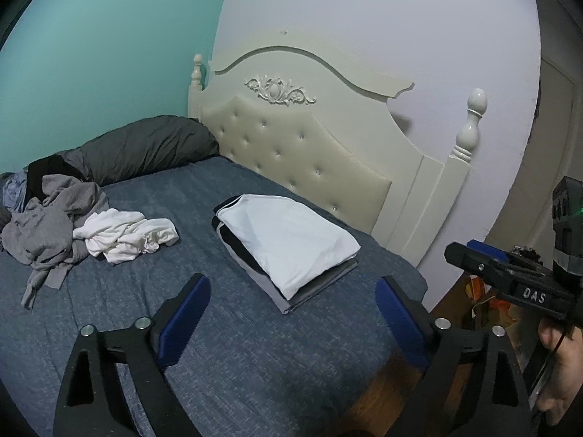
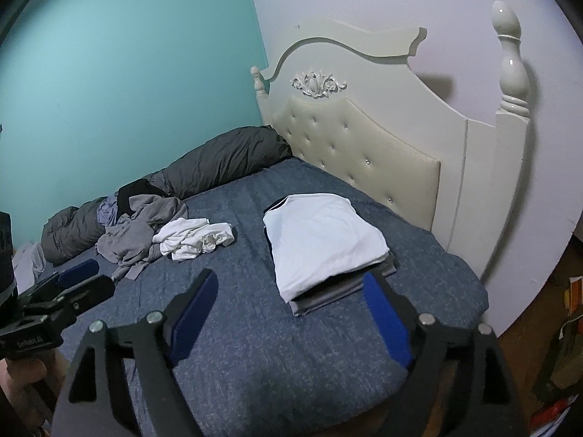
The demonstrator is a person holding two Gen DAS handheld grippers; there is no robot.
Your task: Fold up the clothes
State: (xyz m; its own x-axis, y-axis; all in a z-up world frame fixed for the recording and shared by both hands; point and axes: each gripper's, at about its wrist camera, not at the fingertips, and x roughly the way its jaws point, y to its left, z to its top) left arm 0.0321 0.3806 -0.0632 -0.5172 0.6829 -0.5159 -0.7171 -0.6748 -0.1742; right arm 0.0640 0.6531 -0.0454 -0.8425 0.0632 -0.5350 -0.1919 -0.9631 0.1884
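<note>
A stack of folded clothes (image 1: 288, 244) (image 2: 324, 242), white on top with grey and black layers below, lies on the blue bed (image 1: 226, 346) (image 2: 262, 357) near the headboard. To its left lies a crumpled white garment (image 1: 125, 235) (image 2: 195, 238), and beyond it a heap of grey clothes (image 1: 47, 225) (image 2: 140, 229). My left gripper (image 1: 293, 289) hovers open over the bed, short of the stack, nothing between its blue pads. My right gripper (image 2: 289, 284) is open too, its right finger (image 2: 386, 313) in front of the stack's near corner. Each gripper shows at the edge of the other's view.
A cream tufted headboard (image 1: 309, 145) (image 2: 364, 153) with turned posts stands behind the stack. A dark grey rolled duvet (image 1: 145, 145) (image 2: 218, 164) lies along the teal wall. Wooden floor with clutter (image 1: 484, 302) (image 2: 568, 346) lies off the bed's right edge. A hand (image 1: 557, 367) holds the right gripper.
</note>
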